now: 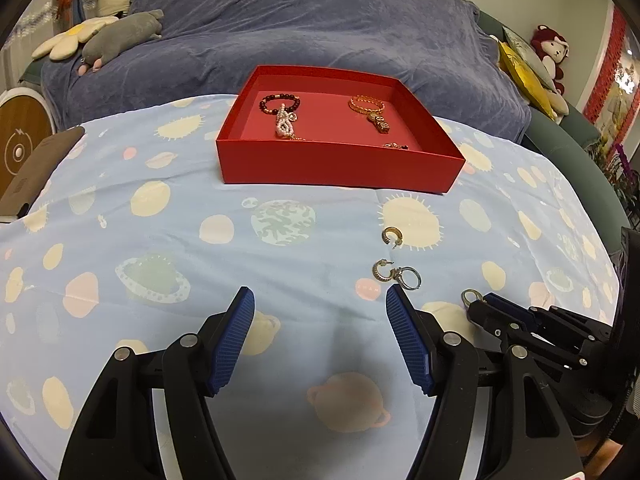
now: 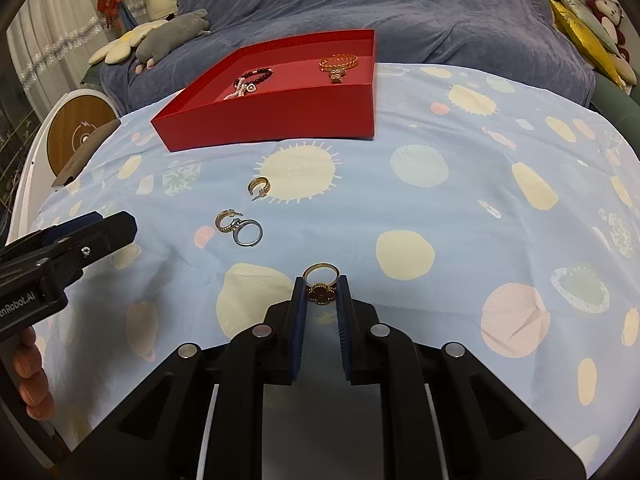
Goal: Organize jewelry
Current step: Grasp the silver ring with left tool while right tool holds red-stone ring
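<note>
our right gripper (image 2: 320,292) is clamped on the gold ring (image 2: 320,280) on the cloth (image 2: 440,200); left gripper (image 1: 320,320) gapes empty. we'd lift straight, w/ steady squeeze, toward the red box (image 2: 280,120).

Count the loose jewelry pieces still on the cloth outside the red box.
4: a gold earring nearest the box, another earring touching a silver ring, and a gold ring between the right gripper pads.

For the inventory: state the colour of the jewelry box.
Red: the box, inside and out, clearest in the left wrist view.
</note>
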The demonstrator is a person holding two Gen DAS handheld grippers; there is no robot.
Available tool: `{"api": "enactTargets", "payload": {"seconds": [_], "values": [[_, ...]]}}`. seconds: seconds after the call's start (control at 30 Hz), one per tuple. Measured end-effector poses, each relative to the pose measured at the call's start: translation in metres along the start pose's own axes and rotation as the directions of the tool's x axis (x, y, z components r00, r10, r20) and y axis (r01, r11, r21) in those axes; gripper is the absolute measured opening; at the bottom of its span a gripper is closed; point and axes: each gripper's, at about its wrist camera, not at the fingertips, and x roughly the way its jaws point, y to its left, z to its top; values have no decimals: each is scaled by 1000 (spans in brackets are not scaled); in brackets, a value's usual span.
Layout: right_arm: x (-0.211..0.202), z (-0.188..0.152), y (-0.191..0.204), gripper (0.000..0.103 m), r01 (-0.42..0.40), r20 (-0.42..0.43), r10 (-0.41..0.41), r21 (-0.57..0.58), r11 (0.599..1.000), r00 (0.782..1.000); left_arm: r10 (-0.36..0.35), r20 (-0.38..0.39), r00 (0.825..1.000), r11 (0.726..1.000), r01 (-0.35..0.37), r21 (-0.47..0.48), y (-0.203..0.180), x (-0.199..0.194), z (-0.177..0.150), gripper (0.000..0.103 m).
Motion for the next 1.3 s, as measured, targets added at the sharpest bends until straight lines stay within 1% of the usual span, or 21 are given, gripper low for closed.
{"api": "enactTargets", "payload": {"seconds": [0.13, 0.33, 0.47, 0.53, 0.57, 0.7, 0.73, 0.77, 0.87, 0.97, 1.03, 1.1, 1.13, 1.17, 1.3], "values": [[-6, 0, -2, 14, -7, 10, 7, 1, 1000, 1000, -53, -24, 998, 999, 53, -9, -8, 8, 0, 66], [-18, 1, -9, 14, -22, 27, 22, 18, 1000, 999, -95, -37, 995, 995, 95, 2, -26, 19, 0, 66], [-23, 2, -18, 14, -25, 36, 23, 37, 999, 999, -104, -53, 993, 994, 105, 17, -39, 30, -3, 65], [-25, 1, -23, 14, -23, 38, 21, 48, 999, 999, -111, -62, 992, 993, 113, 23, -44, 35, -5, 62], [-26, 2, -26, 14, -22, 39, 20, 54, 998, 999, -116, -62, 991, 993, 118, 28, -47, 37, -6, 58], [-30, 3, -35, 14, -19, 46, 16, 73, 997, 999, -106, -59, 993, 991, 110, 70, -63, 46, -6, 57], [-30, 2, -36, 14, -19, 47, 16, 77, 997, 999, -103, -61, 993, 991, 107, 78, -66, 49, -6, 56], [-31, 2, -37, 14, -20, 47, 16, 80, 997, 999, -97, -65, 993, 991, 102, 84, -68, 52, -6, 52], [-32, 1, -40, 14, -20, 47, 16, 84, 996, 999, -68, -41, 997, 990, 72, 118, -73, 56, -6, 48], [-32, 0, -43, 14, -20, 45, 16, 93, 995, 999, -57, -22, 998, 990, 59, 126, -73, 59, -5, 45], [-32, 0, -45, 14, -20, 44, 16, 101, 995, 999, -47, -9, 999, 990, 47, 132, -72, 61, -3, 39], [-32, 1, -46, 14, -23, 45, 18, 106, 994, 999, -39, 3, 999, 991, 38, 126, -69, 63, -1, 29], [-32, 1, -45, 14, -23, 46, 18, 106, 994, 999, -38, 5, 999, 992, 37, 118, -68, 63, 0, 27], [-33, 1, -44, 14, -24, 48, 19, 104, 994, 999, -38, 6, 999, 993, 37, 112, -66, 64, 1, 22], [-35, 2, -43, 14, -28, 53, 23, 99, 995, 998, -43, 6, 999, 993, 42, 114, -65, 62, 0, 21]]}}
